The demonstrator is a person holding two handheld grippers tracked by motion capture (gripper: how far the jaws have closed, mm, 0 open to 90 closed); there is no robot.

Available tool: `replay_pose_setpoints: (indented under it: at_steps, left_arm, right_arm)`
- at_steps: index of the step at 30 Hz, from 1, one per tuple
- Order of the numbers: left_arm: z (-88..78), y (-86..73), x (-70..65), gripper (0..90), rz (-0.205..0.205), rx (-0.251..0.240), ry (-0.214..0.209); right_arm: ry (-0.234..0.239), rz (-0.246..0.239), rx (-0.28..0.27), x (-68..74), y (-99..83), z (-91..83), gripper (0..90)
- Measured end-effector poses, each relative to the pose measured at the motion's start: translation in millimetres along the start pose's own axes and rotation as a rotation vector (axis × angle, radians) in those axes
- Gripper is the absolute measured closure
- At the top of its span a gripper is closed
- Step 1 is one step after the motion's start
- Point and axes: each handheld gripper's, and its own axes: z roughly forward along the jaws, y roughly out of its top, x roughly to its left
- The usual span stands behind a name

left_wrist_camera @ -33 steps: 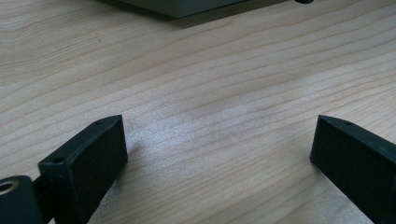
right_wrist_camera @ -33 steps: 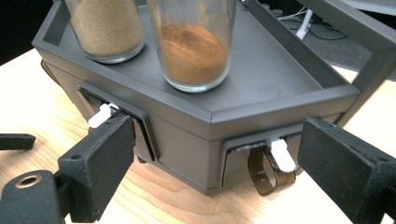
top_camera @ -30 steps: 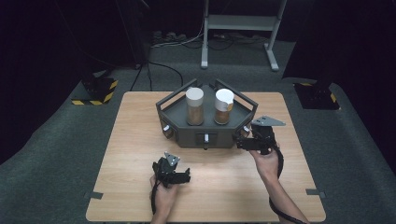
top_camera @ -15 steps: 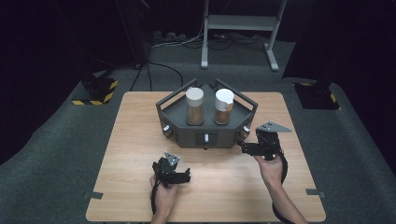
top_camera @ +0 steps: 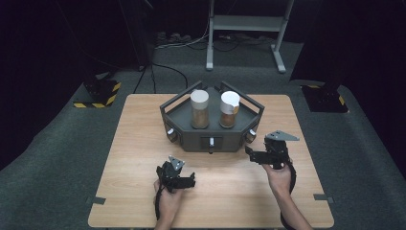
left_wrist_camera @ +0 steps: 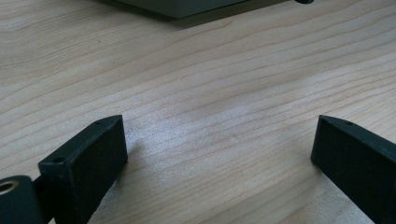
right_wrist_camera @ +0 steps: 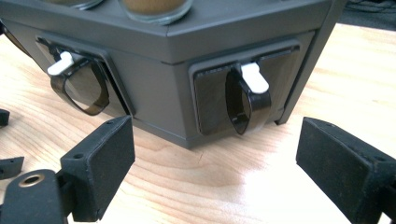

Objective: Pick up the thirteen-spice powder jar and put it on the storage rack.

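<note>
1. Nearest to us, the left gripper (top_camera: 186, 180) rests low on the wooden surface (top_camera: 139, 143), held in the person's left hand (top_camera: 167, 203) near the front edge. In the left gripper view its jaws stand wide apart with only bare wood grain between them; they hold nothing.
2. A little farther in and to the right, the right gripper (top_camera: 250, 153) is held in the person's right hand (top_camera: 279, 176), just off the front right corner of the grey rack (top_camera: 210, 132). Its jaws are wide apart and grip nothing, though they have just been closing slightly.
3. In the right gripper view, the jaws frame a dark translucent scoop (right_wrist_camera: 246, 105) with a white tab (right_wrist_camera: 254, 77), set in a recessed panel on the rack's angled face. The scoop sits between and beyond the jaws, not touched by them.
4. A second scoop (right_wrist_camera: 81, 88) with its own white tab sits in the neighbouring panel, to the left in that view.
5. Farther back, on top of the rack, two clear jars of brown powder stand upright side by side: the left jar (top_camera: 199, 109) and the right jar (top_camera: 229, 109), both with white lids.
6. Beyond the surface lies a dark carpeted floor (top_camera: 62, 143), with metal stand legs (top_camera: 244, 33) at the back.
</note>
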Motion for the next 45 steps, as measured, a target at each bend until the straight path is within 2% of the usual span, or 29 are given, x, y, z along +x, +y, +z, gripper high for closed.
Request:
replay_pose_setpoints:
  at_steps: [10, 19, 45]
  left_arm:
    - [0.0, 0.0, 0.0, 3.6, 0.000, 0.000, 0.000]
    - [0.0, 0.1, 0.0, 3.6, 0.000, 0.000, 0.000]
    - [0.0, 0.0, 0.0, 3.5, 0.000, 0.000, 0.000]
  right_arm:
    - [-0.003, 0.027, 0.008, -3.6, -12.7, 1.7, 11.4]
    - [-0.029, 0.049, 0.027, -2.6, -24.2, 5.8, 11.7]
    - [-0.059, 0.075, 0.096, 1.9, -45.5, 21.7, 12.1]
